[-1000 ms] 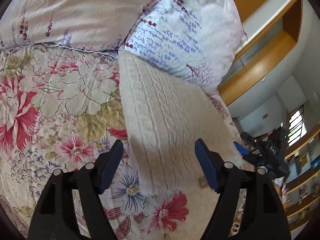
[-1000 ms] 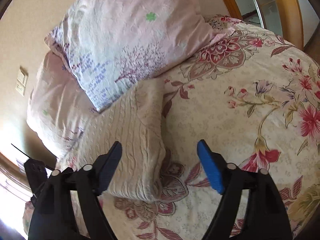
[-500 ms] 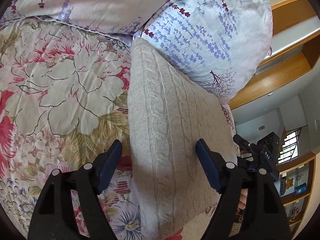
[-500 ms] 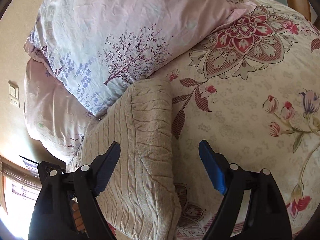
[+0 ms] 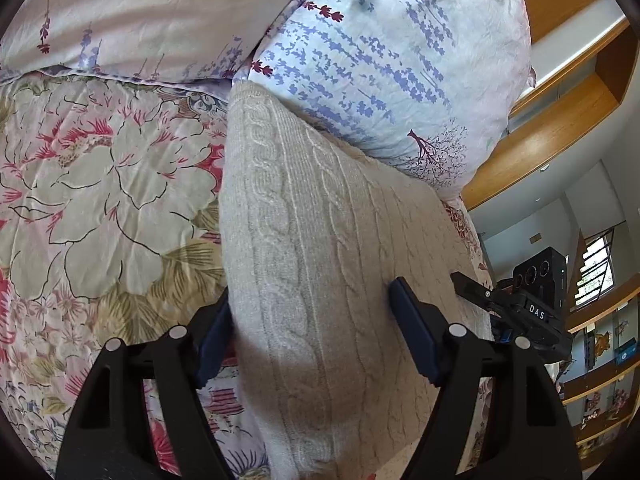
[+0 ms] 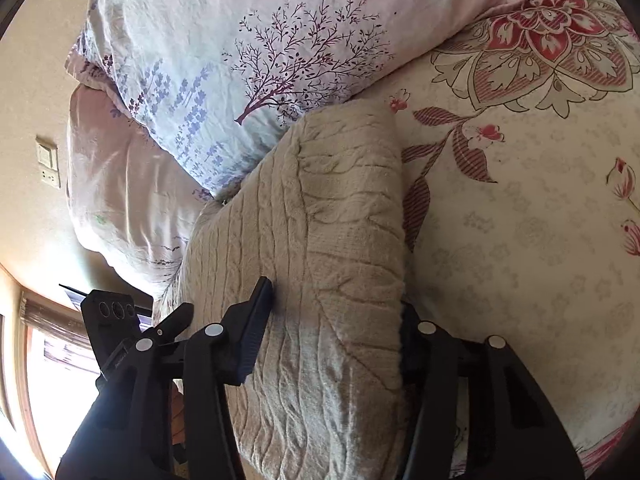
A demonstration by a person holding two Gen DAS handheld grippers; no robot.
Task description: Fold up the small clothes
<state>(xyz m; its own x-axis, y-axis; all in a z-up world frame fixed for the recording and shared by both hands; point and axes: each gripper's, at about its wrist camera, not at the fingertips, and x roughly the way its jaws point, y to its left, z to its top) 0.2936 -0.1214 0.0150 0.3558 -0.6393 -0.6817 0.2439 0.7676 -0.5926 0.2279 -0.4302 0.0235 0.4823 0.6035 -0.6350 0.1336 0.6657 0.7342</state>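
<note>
On the left of the left wrist view lies the floral bedspread (image 5: 100, 184), with a pink pillow (image 5: 152, 12) behind it. The cream cable-knit sweater (image 5: 312, 248), folded into a thick slab, lies on the bed with its far end against the lavender-print pillow (image 5: 392, 64). The left gripper (image 5: 310, 332) straddles the sweater's left edge: one finger is tucked beside that edge, the other rests on top, set wide, not clamped. Further right the right gripper (image 5: 532, 312) shows at the sweater's other side.

In the right wrist view, the left gripper (image 6: 116, 332) appears at far left. The right gripper (image 6: 332, 328) straddles the sweater (image 6: 320, 240), fingers spread, one on top, one hidden behind its right edge.
</note>
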